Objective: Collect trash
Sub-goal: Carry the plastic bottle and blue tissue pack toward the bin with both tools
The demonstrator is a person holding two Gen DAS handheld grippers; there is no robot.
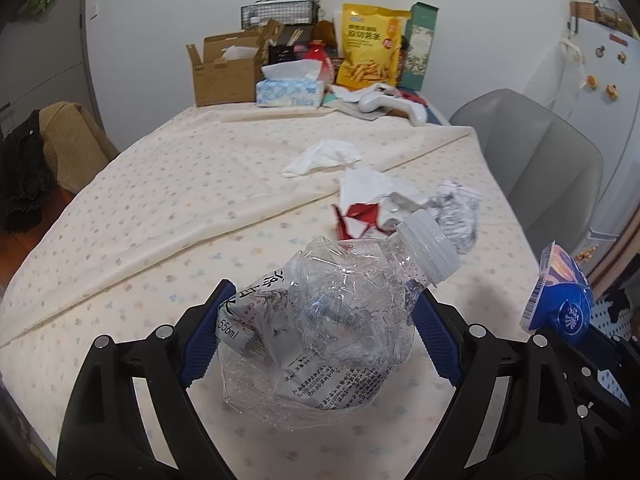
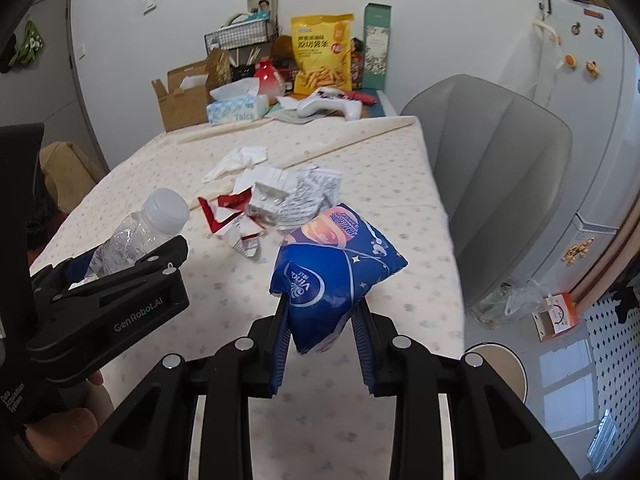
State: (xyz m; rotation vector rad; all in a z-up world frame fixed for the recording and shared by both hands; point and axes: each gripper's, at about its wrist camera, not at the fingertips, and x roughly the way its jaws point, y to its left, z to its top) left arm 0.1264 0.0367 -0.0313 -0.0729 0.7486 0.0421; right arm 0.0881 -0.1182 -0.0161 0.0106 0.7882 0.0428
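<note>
My left gripper (image 1: 320,316) is shut on a crushed clear plastic bottle (image 1: 332,316) with a white cap, held above the table's near part; the bottle also shows in the right wrist view (image 2: 136,232). My right gripper (image 2: 322,320) is shut on a blue snack wrapper (image 2: 332,268), held above the table's right side; the wrapper also shows at the right edge of the left wrist view (image 1: 560,300). More trash lies mid-table: a white tissue (image 1: 324,156), a torn red-and-white carton (image 2: 232,216) and crumpled printed paper (image 2: 308,196).
The table (image 1: 160,208) has a cream dotted cloth. At its far end stand a cardboard box (image 1: 224,72), a tissue box (image 1: 290,90), a yellow snack bag (image 1: 370,48) and a white controller (image 2: 332,106). A grey chair (image 2: 500,168) stands at the right, a white stool (image 2: 504,364) below it.
</note>
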